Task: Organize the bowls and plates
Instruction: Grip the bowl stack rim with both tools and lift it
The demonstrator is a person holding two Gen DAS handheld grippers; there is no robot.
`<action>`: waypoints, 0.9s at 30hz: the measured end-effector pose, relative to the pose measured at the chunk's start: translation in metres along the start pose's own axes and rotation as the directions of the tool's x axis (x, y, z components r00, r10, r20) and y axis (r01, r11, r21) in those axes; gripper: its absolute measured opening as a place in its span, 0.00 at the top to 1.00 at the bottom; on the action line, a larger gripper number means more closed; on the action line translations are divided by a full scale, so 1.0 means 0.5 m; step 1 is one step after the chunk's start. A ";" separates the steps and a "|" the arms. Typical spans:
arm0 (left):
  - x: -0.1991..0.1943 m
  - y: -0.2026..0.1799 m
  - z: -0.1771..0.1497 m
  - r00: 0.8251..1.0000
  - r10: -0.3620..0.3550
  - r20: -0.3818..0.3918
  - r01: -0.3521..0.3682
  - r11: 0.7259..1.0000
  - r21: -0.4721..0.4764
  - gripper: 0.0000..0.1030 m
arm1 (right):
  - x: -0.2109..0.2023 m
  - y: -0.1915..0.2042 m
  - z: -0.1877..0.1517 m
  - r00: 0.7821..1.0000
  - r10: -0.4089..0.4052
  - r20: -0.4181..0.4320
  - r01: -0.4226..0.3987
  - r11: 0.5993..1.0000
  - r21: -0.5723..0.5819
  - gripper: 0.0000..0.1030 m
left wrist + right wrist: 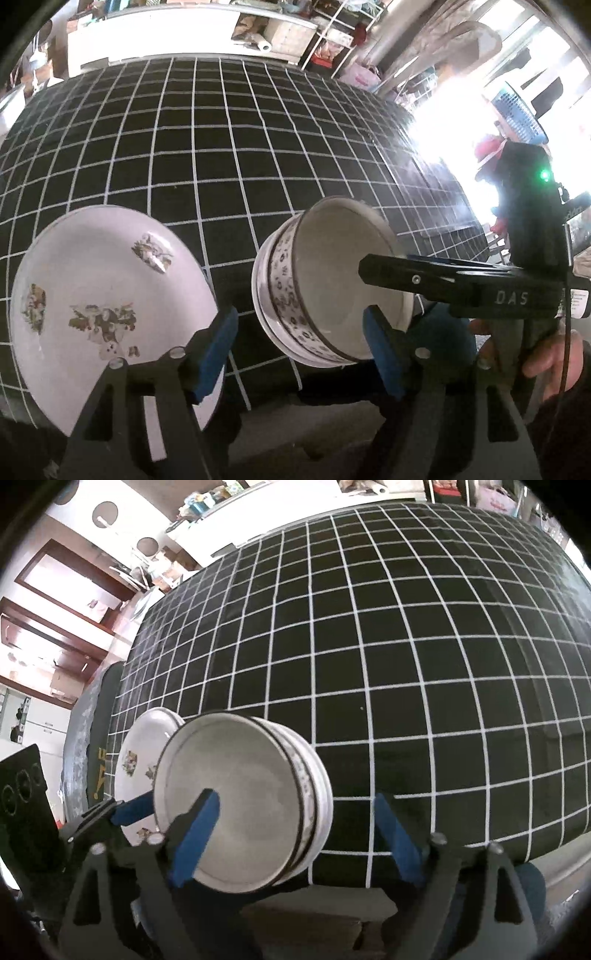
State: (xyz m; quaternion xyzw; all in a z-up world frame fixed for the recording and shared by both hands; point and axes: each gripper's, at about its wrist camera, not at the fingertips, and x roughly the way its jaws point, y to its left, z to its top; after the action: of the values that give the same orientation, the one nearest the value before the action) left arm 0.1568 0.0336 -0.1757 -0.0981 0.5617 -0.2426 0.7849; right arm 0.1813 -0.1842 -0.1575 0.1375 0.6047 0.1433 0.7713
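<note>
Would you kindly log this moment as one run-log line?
left tongs: open, between floral plate and bowls | right tongs: open, one finger inside stacked bowls | on checked tablecloth

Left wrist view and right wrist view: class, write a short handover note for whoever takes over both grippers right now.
Left gripper: jaws open, holding nothing, one finger over the flowered plate near its rim.
Right gripper: jaws open, straddling the wall of the bowls, one finger inside, not closed on it.
Where: plate and bowls are side by side near the front edge of the gridded table, with the plate on the left.
Done: the bowls look nested.
Left: probably close on the bowls' wall and group them with the plate.
</note>
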 end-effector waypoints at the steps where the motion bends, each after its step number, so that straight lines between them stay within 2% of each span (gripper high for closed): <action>1: 0.006 0.004 0.002 1.000 0.000 -0.010 0.000 1.000 0.002 0.34 | 0.003 -0.003 0.000 1.000 -0.001 -0.003 0.001 1.000 0.003 0.10; 5: 0.026 0.012 0.007 0.999 -0.008 -0.038 0.008 1.000 0.006 0.34 | 0.017 -0.008 0.002 1.000 -0.002 -0.015 0.003 1.000 0.017 0.07; 8: 0.038 0.008 0.010 0.998 -0.023 -0.051 0.024 1.000 0.018 0.25 | 0.026 -0.012 0.004 1.000 -0.005 -0.022 0.006 1.000 0.026 0.06; 16: 0.064 -0.005 0.019 0.997 -0.021 -0.077 0.024 0.999 0.041 0.21 | 0.041 -0.034 0.001 0.999 -0.006 -0.039 0.008 0.999 0.041 0.06; 22: 0.079 -0.020 0.031 0.995 -0.032 -0.092 0.037 0.998 0.048 0.21 | 0.059 -0.040 0.003 0.998 0.040 -0.057 -0.036 0.997 0.069 0.06; 27: 0.103 -0.028 0.032 0.993 -0.011 -0.115 0.017 0.999 0.051 0.21 | 0.067 -0.045 0.001 0.995 0.070 -0.074 -0.064 0.994 0.087 0.06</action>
State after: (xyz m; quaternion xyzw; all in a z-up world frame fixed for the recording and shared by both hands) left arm 0.1808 -0.0054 -0.2072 -0.0673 0.5988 -0.2678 0.7518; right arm 0.1905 -0.1921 -0.1963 0.1845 0.6345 0.1486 0.7357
